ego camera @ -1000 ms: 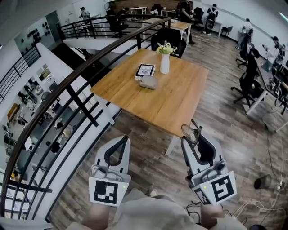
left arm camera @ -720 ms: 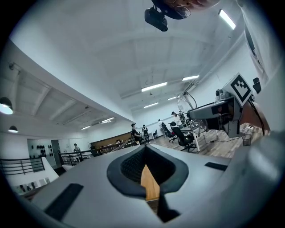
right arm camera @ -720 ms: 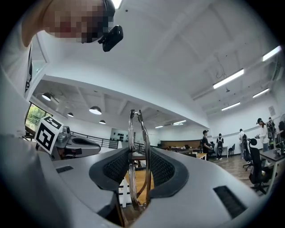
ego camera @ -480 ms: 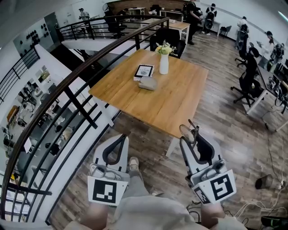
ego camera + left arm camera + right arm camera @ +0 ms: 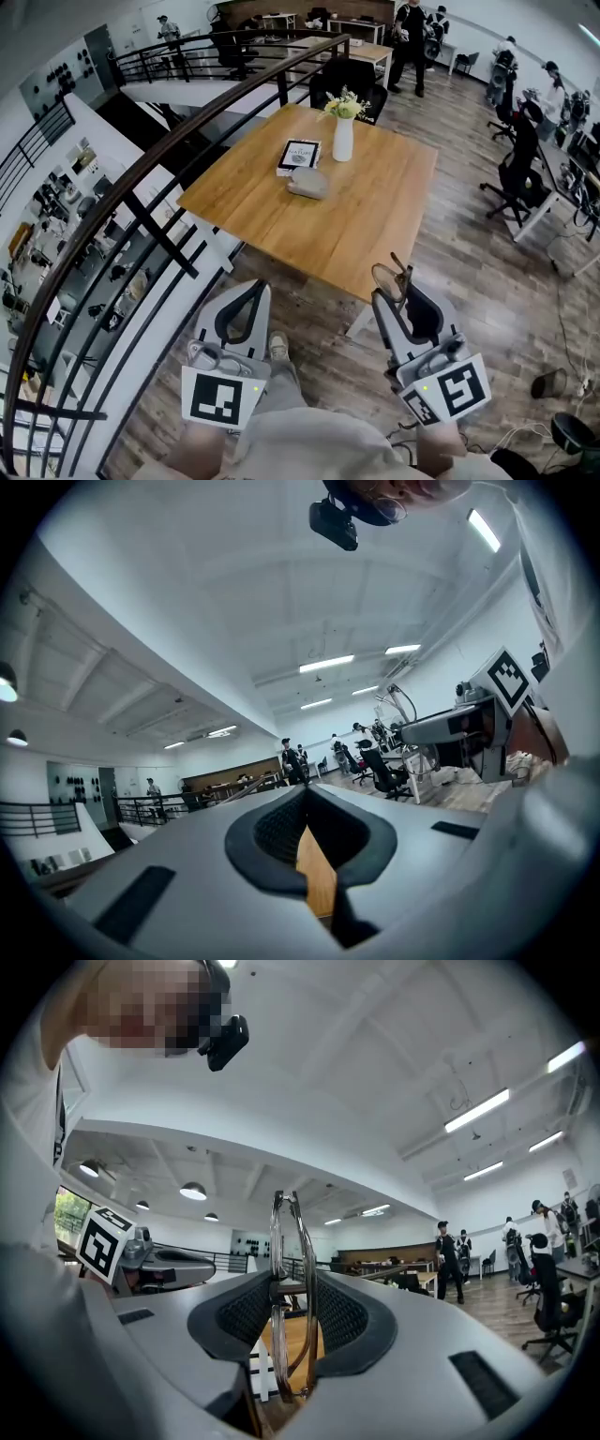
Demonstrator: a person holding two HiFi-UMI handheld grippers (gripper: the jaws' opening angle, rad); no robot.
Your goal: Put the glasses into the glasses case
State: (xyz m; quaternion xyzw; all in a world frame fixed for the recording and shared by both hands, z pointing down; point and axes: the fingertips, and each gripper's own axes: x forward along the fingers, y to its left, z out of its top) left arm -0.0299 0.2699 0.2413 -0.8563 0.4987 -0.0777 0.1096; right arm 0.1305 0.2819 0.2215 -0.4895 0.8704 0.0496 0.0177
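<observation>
Carry step: R tongs (image 5: 396, 292) clamped on glasses (image 5: 387, 277), folded frame upright btw pads. L tongs (image 5: 251, 289) together, empty. Case (image 5: 307, 183) lies on surface (image 5: 375, 225) toward far left edge, near vase (image 5: 343, 131); looks shut. You're short of the near corner. Next: get w/in reach, then L tongs prob. must open case before glasses go in.

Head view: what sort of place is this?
Most likely an open-plan office on a mezzanine: a black railing overlooks a lower floor, office chairs stand at the right, and a wooden table stands ahead.
</observation>
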